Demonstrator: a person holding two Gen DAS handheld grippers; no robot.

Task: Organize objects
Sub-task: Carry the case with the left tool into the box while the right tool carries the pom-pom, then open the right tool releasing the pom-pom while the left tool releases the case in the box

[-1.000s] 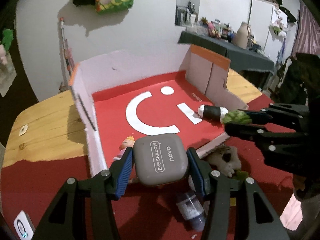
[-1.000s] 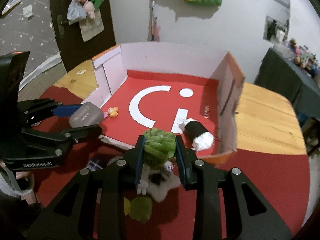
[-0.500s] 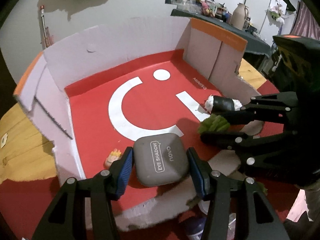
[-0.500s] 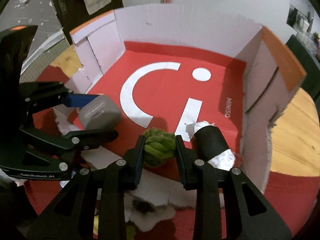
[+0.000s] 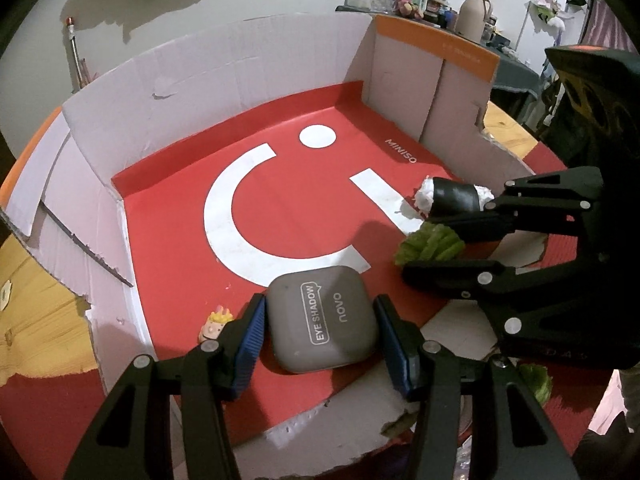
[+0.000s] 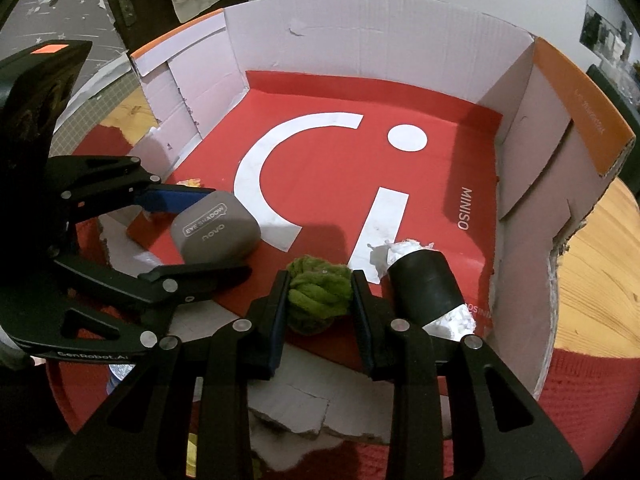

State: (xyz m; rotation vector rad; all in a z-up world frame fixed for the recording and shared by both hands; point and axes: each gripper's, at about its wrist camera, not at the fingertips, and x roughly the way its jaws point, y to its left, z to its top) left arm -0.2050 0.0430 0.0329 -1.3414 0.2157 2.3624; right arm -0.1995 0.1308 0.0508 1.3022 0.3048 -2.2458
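My left gripper (image 5: 320, 328) is shut on a grey eye shadow case (image 5: 322, 320), held low over the front of the box's red floor (image 5: 180, 240); the case (image 6: 216, 234) also shows in the right wrist view. My right gripper (image 6: 320, 296) is shut on a green fuzzy ball (image 6: 318, 294), just inside the box's front edge, to the right of the case. A black roll with white ends (image 6: 426, 286) lies on the floor right of the ball. A small yellow-haired figurine (image 5: 216, 322) lies left of the case.
The cardboard box has tall pale walls (image 5: 240, 76) at the back and sides and a torn low front flap (image 6: 288, 400). It sits on a red cloth (image 6: 580, 400) over a wooden table (image 6: 600, 264). Small items lie under the grippers in front of the box.
Both grippers moved forward and down from in front of the box to over its front floor, carrying the case and the green ball. They have barely shifted in the last half second.
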